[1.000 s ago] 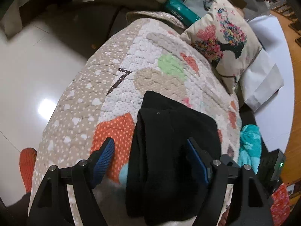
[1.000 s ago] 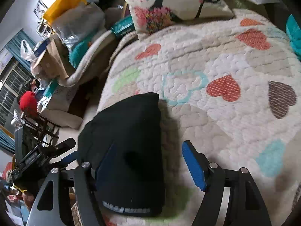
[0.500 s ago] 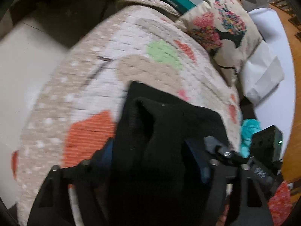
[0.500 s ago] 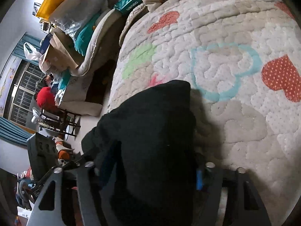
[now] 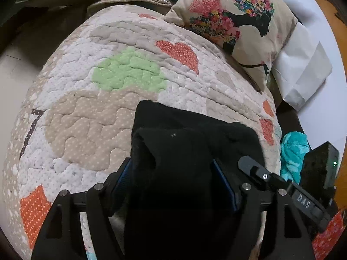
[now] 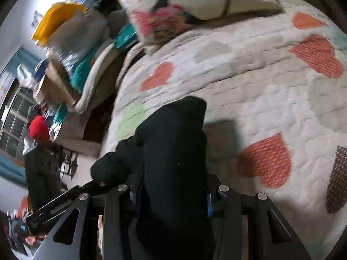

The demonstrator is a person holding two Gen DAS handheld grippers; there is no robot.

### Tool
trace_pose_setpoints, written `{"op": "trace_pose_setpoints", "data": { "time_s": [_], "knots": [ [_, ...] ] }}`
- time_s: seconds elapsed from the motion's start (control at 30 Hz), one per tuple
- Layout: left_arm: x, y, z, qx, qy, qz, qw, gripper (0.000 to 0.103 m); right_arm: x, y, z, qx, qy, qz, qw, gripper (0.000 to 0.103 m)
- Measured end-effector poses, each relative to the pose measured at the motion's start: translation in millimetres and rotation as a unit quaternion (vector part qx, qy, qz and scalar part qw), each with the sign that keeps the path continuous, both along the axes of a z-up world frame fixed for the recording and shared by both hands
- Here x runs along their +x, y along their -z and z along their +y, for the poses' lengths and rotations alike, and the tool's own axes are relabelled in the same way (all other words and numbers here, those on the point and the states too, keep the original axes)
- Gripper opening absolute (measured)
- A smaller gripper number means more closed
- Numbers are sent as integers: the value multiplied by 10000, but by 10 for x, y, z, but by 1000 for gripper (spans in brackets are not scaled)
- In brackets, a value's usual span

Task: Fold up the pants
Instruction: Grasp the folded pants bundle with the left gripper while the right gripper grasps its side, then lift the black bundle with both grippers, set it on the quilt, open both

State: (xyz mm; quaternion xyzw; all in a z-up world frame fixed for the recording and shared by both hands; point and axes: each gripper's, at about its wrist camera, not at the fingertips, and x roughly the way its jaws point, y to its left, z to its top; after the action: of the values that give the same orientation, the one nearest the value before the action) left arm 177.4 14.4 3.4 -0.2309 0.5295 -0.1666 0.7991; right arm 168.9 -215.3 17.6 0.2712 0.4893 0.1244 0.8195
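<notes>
The black pants are a folded bundle on the heart-patterned quilt. My left gripper is shut on the near edge of the bundle, its blue pads pressed into the cloth on both sides. My right gripper is shut on the pants too, and holds the bundle raised a little above the quilt, with a shadow under it. The right gripper's body shows at the right of the left wrist view, and the left gripper's body at the lower left of the right wrist view.
A floral pillow lies at the far end of the quilt, with a white paper bag beside it. A teal cloth sits at the quilt's right edge. Piled bags and bedding stand beyond the left edge.
Both grippers were open around the folded pants a second ago. They have closed on the bundle and lifted its near end off the quilt.
</notes>
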Motion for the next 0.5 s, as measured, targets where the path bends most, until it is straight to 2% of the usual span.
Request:
{"op": "trace_pose_setpoints", "data": {
  "time_s": [0.07, 0.1, 0.17, 0.27, 0.37, 0.47, 0.5],
  "knots": [
    [1, 54, 97, -326, -22, 113, 9994, 74, -23, 27, -64, -20, 158, -36, 9999, 63],
    [21, 68, 148, -520, -28, 200, 9984, 74, -42, 31, -114, 62, 251, -59, 9996, 65],
    [72, 95, 258, -814, -92, 435, 9957, 74, -77, 43, -217, 263, 402, -41, 9988, 67],
    [115, 81, 477, -1059, -403, 596, 9918, 74, -153, -42, -345, 216, 643, -81, 9977, 67],
    [101, 41, 702, -853, -739, 657, 9914, 75, -278, -226, -420, 96, 661, -213, 9975, 67],
    [-15, -89, 887, -334, -1025, 548, 9927, 75, -455, -473, -421, -298, 586, -393, 9971, 67],
    [-113, -198, 930, -26, -1064, 399, 9935, 75, -540, -580, -404, -514, 548, -486, 9960, 67]
  ]
}}
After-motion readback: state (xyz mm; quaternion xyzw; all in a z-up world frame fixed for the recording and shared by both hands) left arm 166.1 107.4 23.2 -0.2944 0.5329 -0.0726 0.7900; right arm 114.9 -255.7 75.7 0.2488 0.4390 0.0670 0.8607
